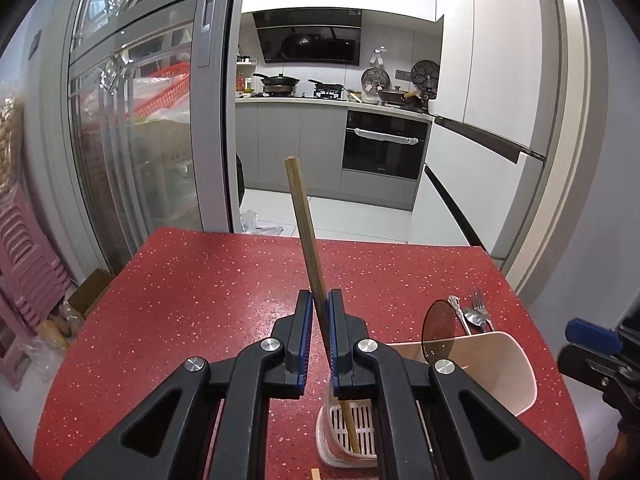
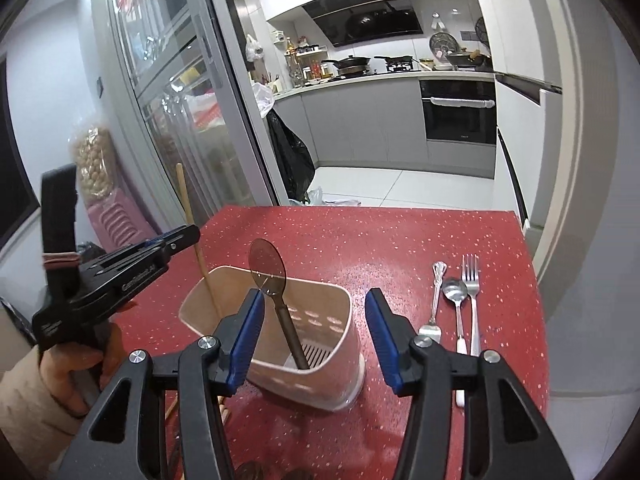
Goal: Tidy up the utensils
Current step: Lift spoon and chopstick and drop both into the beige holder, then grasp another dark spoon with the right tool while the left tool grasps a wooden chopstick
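You are holding a chopstick (image 1: 308,236) pinched in the left gripper (image 1: 319,320), its lower end already dipping into the cream holder (image 2: 320,320) on the red worktop (image 2: 360,240), so it drops in upright. Your right gripper (image 2: 316,320) is hanging with jaws wide and empty around the brown spoon (image 2: 276,292) standing inside. A fork (image 2: 472,296), a spoon and another utensil are waiting just beside the holder.

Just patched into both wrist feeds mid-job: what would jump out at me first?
The left tool is shut on a long wooden chopstick whose lower end dips into the pale utensil holder on the speckled red table. A dark translucent spoon already stands in the holder, between the open fingers of the right tool. To the holder's right lie three metal utensils, side by side.
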### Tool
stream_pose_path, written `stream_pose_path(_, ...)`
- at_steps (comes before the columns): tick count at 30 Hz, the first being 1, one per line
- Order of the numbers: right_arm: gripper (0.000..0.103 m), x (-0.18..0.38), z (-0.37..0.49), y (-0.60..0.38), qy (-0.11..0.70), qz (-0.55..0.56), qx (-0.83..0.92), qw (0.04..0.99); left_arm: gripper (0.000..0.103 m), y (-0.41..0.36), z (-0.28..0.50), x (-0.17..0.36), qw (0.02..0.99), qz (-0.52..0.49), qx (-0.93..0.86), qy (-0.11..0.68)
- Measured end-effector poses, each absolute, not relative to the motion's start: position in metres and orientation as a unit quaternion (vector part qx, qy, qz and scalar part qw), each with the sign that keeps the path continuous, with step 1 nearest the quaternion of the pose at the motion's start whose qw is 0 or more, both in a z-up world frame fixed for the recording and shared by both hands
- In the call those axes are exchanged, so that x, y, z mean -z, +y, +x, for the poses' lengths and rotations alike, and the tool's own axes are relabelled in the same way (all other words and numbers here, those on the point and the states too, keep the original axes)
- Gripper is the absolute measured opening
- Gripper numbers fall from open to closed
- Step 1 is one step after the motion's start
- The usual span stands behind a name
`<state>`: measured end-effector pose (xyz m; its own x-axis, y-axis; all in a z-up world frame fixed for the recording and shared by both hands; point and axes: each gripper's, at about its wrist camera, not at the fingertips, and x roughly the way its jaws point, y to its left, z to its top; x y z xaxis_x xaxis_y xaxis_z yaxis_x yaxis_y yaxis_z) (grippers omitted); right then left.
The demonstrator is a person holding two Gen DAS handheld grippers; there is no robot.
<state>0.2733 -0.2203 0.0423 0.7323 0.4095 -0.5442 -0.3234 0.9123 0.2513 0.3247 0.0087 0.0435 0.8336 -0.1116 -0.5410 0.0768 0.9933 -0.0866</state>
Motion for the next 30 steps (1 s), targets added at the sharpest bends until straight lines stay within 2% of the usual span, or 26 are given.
stream_pose_path(1,0.057,-0.042,0.271,-0.223,0.309,0.076,-0.197,0.927,0.044,0.010,0.325,-0.044,0.957,-0.031,0.048,0.285)
stream_pose_path(2,0.059,-0.042,0.269,-0.225,0.309,0.080,-0.197,0.927,0.068,0.010,0.325,-0.044,0.957,-0.031,0.046,0.285)
stream_pose_path(3,0.059,-0.043,0.267,-0.227,0.309,0.084,-0.197,0.927,0.103,0.012,0.325,-0.045,0.957,-0.032,0.035,0.287)
stream_pose_path(9,0.060,-0.043,0.255,-0.232,0.313,0.091,-0.195,0.925,0.103,0.017,0.321,-0.051,0.964,-0.036,0.023,0.264)
stream_pose_path(10,0.062,-0.043,0.253,-0.232,0.315,0.095,-0.197,0.923,0.103,0.018,0.316,-0.053,0.965,-0.032,0.018,0.259)
stream_pose_path(13,0.080,-0.042,0.246,-0.235,0.324,0.107,-0.201,0.918,0.103,0.021,0.295,-0.054,0.968,-0.006,-0.003,0.252)
stream_pose_path(14,0.083,-0.041,0.243,-0.236,0.327,0.111,-0.203,0.916,0.103,0.022,0.289,-0.052,0.967,0.001,-0.003,0.255)
stream_pose_path(21,0.083,-0.015,0.224,-0.235,0.396,0.127,-0.184,0.891,0.103,0.045,0.241,0.003,0.931,0.024,0.019,0.365)
stream_pose_path(30,0.083,0.062,0.203,-0.223,0.529,0.127,-0.138,0.828,0.103,0.068,0.197,0.080,0.891,0.018,0.018,0.453)
